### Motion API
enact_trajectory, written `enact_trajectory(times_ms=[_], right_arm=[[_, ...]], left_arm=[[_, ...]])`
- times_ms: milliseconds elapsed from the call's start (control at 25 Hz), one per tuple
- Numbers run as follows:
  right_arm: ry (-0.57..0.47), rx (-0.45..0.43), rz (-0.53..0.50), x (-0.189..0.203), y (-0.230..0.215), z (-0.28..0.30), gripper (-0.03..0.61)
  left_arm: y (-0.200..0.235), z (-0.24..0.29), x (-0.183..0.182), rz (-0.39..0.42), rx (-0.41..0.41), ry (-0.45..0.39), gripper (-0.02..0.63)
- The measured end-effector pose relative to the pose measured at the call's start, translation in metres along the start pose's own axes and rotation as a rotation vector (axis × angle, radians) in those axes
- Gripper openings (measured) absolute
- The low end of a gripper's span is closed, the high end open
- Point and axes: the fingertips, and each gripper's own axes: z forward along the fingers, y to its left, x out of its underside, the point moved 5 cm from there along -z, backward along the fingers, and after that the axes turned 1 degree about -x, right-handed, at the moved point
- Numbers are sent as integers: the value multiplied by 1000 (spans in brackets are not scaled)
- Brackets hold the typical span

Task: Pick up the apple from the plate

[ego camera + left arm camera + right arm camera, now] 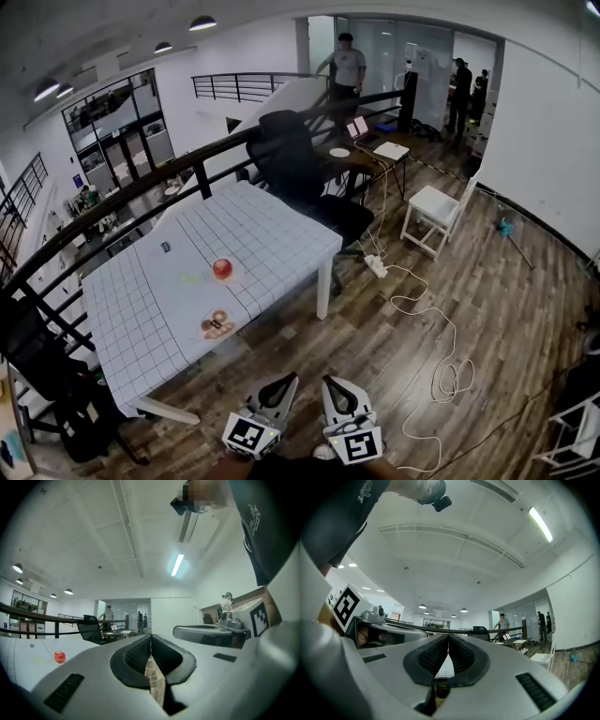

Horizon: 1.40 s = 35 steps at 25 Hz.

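Observation:
A red apple (222, 268) sits on a clear plate (234, 277) near the middle of the white checked table (272, 234). In the left gripper view the apple (59, 656) shows small at the far left. Both grippers hover low over the wooden floor, well short of the table's near edge. My left gripper (283, 380) is shut with nothing in it, its jaws pressed together (151, 641). My right gripper (331, 382) is beside it, also shut and empty (448, 637).
A second small plate with brown food (217, 325) lies near the table's front edge. A black office chair (300, 169) stands behind the table, a white stool (433, 211) to the right. A white cable (441, 366) snakes over the floor. People stand at the back.

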Motion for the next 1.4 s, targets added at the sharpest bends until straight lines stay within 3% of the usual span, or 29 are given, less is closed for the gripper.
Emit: enact_trajectory(times_ms=[280,440,720,880,1120,1400], right_arm=[[17,-30,28,8,-5,7,23],[23,-3,29,4,-5,17,23],[28,29,4,24,-15,81,23],[35,34,-9,11,-13,114,24],[55,82,-18,51,-20,186,23],[55,119,-10,58,-21,173,24]], left_arm=[[11,2,5,-43,-55,28,23],[29,1,6,-75,-71,32,23],[93,34,15,-68,-47,5,23],[122,34,1,-83,-58,8,23],[191,60,28,-90,-43,3,23],[178,54,46,-90,-23,-3,23]])
